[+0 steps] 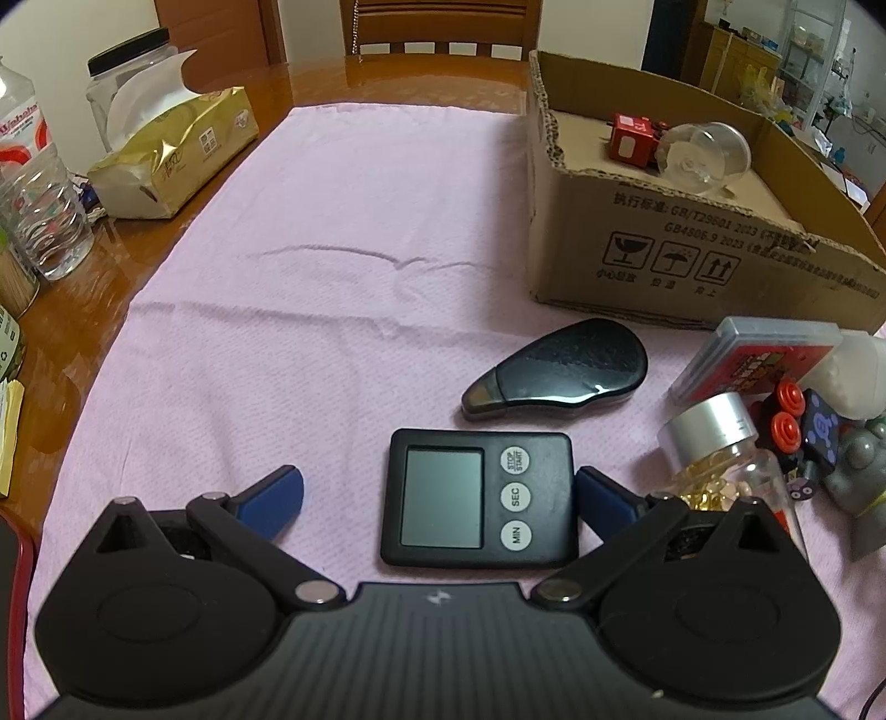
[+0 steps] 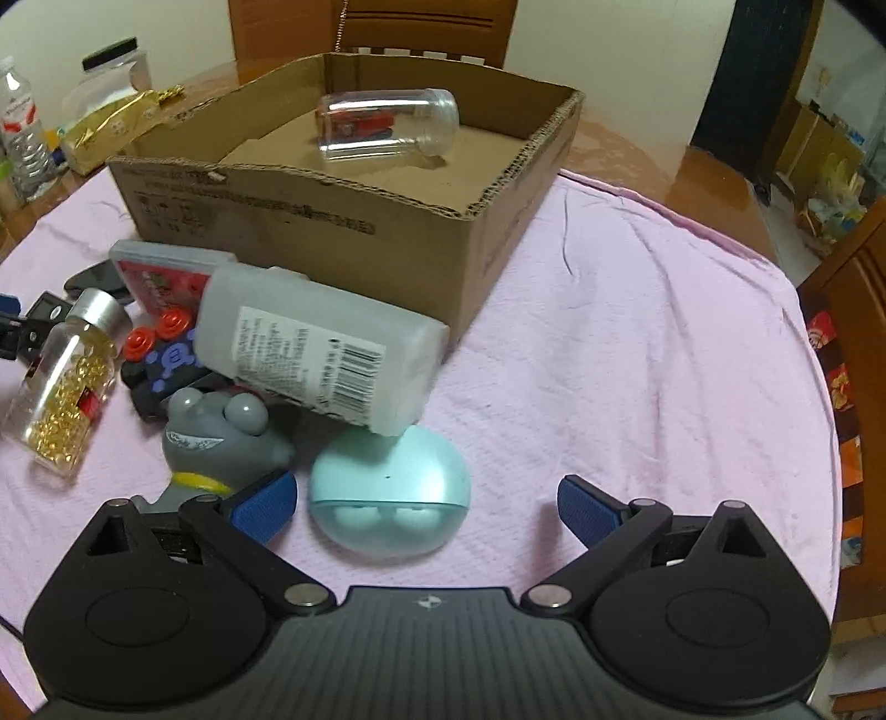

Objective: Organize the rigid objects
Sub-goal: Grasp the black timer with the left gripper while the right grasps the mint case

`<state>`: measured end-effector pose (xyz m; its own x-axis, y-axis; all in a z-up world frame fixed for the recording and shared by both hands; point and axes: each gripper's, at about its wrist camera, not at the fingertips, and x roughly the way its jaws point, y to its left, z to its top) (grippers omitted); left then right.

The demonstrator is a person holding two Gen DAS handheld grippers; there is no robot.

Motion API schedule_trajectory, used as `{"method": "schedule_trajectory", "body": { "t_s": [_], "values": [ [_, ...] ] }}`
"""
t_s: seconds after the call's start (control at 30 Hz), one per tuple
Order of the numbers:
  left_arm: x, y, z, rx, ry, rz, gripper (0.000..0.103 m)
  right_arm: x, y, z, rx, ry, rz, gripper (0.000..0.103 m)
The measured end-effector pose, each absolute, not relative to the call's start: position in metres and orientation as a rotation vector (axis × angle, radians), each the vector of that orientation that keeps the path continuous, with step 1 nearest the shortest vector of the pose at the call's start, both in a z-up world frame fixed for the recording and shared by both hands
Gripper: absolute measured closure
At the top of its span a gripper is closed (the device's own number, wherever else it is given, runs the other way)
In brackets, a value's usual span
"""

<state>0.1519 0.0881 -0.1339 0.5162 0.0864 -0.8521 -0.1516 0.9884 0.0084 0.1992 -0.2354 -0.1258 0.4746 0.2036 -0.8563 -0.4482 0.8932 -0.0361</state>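
My left gripper point(image 1: 440, 498) is open low over the pink cloth. A black digital timer point(image 1: 479, 498) lies flat between its blue fingers, close to the right one. Beyond it rests a black oval gadget point(image 1: 559, 368). My right gripper point(image 2: 426, 508) is open too, with a teal earbud case point(image 2: 390, 493) between its fingers, nearer the left one. A white barcode bottle point(image 2: 321, 360) lies tilted over the case. Left of it sit a grey toy point(image 2: 221, 432), a black toy with red wheels point(image 2: 160, 354), a capsule bottle point(image 2: 66, 387) and a red card case point(image 2: 160, 277).
An open cardboard box point(image 1: 692, 243) point(image 2: 332, 221) holds a clear jar point(image 2: 387, 124) and a red cube toy point(image 1: 631, 138). A tissue pack point(image 1: 171, 155), a water bottle point(image 1: 33, 194) and a black-lidded jar point(image 1: 127, 72) stand left on the wooden table. A chair point(image 1: 437, 27) stands behind.
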Motion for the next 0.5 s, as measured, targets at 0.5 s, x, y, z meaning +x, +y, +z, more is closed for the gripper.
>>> {"method": "schedule_trajectory", "body": {
  "t_s": [0.5],
  "values": [
    [0.152, 0.088, -0.134, -0.075, 1.026, 0.15, 0.0, 0.188, -0.249, -0.12, -0.209, 0.995, 0.363, 0.024]
  ]
}}
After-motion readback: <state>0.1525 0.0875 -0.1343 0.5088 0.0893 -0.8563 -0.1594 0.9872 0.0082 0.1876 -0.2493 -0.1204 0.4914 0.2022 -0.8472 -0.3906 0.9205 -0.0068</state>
